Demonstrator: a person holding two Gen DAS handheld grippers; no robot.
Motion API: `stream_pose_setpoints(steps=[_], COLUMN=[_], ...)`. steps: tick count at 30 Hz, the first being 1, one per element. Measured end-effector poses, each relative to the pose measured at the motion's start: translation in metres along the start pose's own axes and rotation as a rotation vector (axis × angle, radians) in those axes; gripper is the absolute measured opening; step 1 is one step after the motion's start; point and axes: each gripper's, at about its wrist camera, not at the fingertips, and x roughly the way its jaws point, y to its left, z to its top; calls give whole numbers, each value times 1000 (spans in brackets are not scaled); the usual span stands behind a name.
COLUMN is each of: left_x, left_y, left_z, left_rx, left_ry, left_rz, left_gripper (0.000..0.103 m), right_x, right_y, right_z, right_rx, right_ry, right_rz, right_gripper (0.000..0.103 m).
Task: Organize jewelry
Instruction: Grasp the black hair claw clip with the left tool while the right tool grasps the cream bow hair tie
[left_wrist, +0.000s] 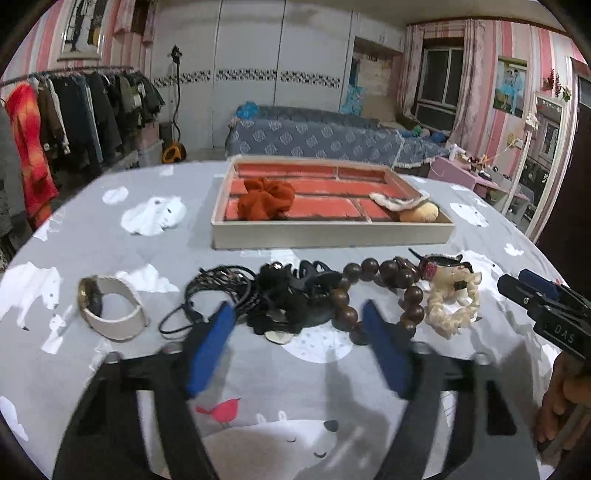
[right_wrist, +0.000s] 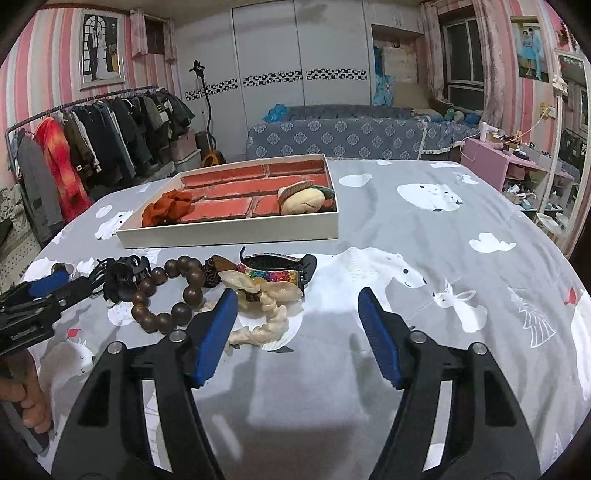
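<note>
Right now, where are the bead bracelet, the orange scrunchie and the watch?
Bead bracelet (left_wrist: 413, 295): left wrist view, on a bead.
Orange scrunchie (left_wrist: 266, 198): left wrist view, on its bunched middle.
Watch (left_wrist: 122, 320): left wrist view, on the white strap.

- The left wrist camera sits just behind the left gripper. It looks forward and a bit down, low and close over the table.
- Its view faces the row of jewelry, with the bead bracelet near the middle and the tray behind it.
- The right wrist camera sits just behind the right gripper. It looks the same way from further right.
- Both views share the tray, the bead bracelet and the bed at the back.
- Each camera sees the other gripper at its edge.
</note>
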Motion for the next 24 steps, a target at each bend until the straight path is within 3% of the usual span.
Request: stream_pose_setpoints(steps=[5,10,20,24], left_x=[21,28,47,51], left_y=[3,1,1,0], left_z=[0,1,5,5], left_rx=[-42,-46,-55,-40], left_ry=[78,99,139,155], left_rz=[-30,-28,64,81], left_gripper=[46,37,36,36], right_x=[11,24,44,56], right_y=[4,6,2,1], right_z=[2,2,5,5], right_rx=[-15,-27,0,10], right_ry=[35,90,163,216], right_rz=[2,22,54,62], right_gripper=[63,55,49,37])
